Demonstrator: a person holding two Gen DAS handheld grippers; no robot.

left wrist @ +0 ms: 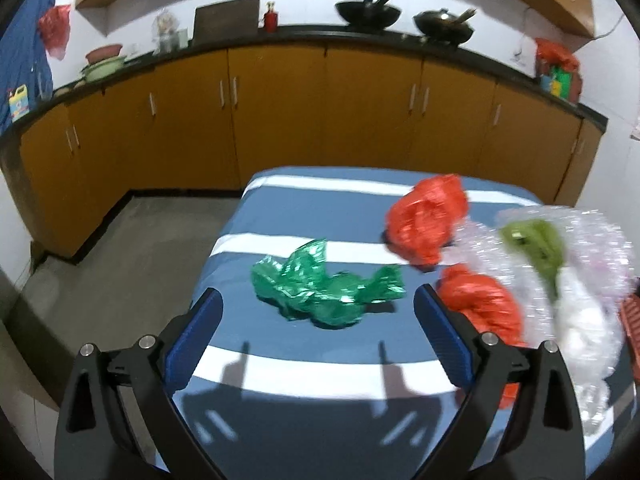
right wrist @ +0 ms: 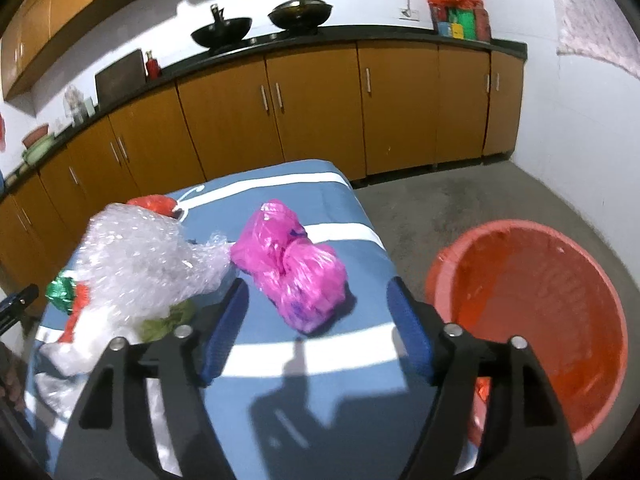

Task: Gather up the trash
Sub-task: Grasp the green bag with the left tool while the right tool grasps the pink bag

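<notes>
Crumpled plastic trash lies scattered on a bench covered by a blue cloth with white stripes (left wrist: 304, 372). Left wrist view: the left gripper (left wrist: 318, 306), fingers spread wide and empty, frames a crinkled glossy green plastic wrapper (left wrist: 326, 288) lying just ahead of it; to the right sit two crumpled red plastic bags (left wrist: 426, 218) and a heap of clear bubble wrap (left wrist: 588, 280) over a green scrap. Right wrist view: the right gripper (right wrist: 316, 300), fingers likewise apart and holding nothing, faces a bunched bright pink plastic bag (right wrist: 292, 266) near the bench's right edge. Only this view shows the round red plastic tub (right wrist: 540, 320) on the floor beside the bench — the pink bag is likewise unseen from the left.
</notes>
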